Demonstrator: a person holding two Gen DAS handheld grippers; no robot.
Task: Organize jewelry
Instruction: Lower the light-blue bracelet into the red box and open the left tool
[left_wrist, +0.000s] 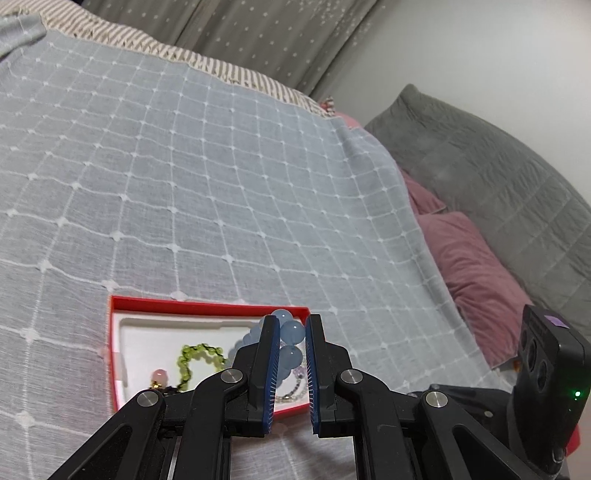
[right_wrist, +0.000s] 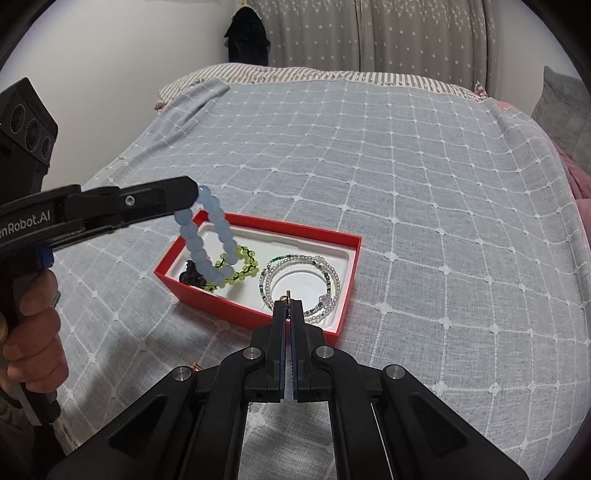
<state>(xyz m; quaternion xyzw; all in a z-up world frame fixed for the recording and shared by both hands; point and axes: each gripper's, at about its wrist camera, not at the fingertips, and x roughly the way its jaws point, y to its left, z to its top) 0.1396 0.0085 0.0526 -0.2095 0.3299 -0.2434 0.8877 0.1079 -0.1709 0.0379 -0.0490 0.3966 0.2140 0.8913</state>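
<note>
A red box (right_wrist: 240, 310) with a white liner lies on the grey checked bedspread; it also shows in the left wrist view (left_wrist: 207, 306). Inside lie a green bead bracelet (right_wrist: 243, 266), a long strand of small pale beads (right_wrist: 325, 273) and a dark charm (right_wrist: 190, 277). My left gripper (left_wrist: 290, 325), also in the right wrist view (right_wrist: 194, 194), is shut on a blue bead bracelet (right_wrist: 201, 243) that hangs over the box's left end. My right gripper (right_wrist: 287, 304) is shut on a small gold piece (right_wrist: 287, 295) above the box's near wall.
The bedspread (right_wrist: 406, 184) covers the bed all around the box. Pink pillows (left_wrist: 469, 273) and a grey quilted cushion (left_wrist: 498, 177) lie at the right. Curtains (right_wrist: 369, 33) hang behind the bed. A small gold item (right_wrist: 195, 366) lies on the spread near my right gripper.
</note>
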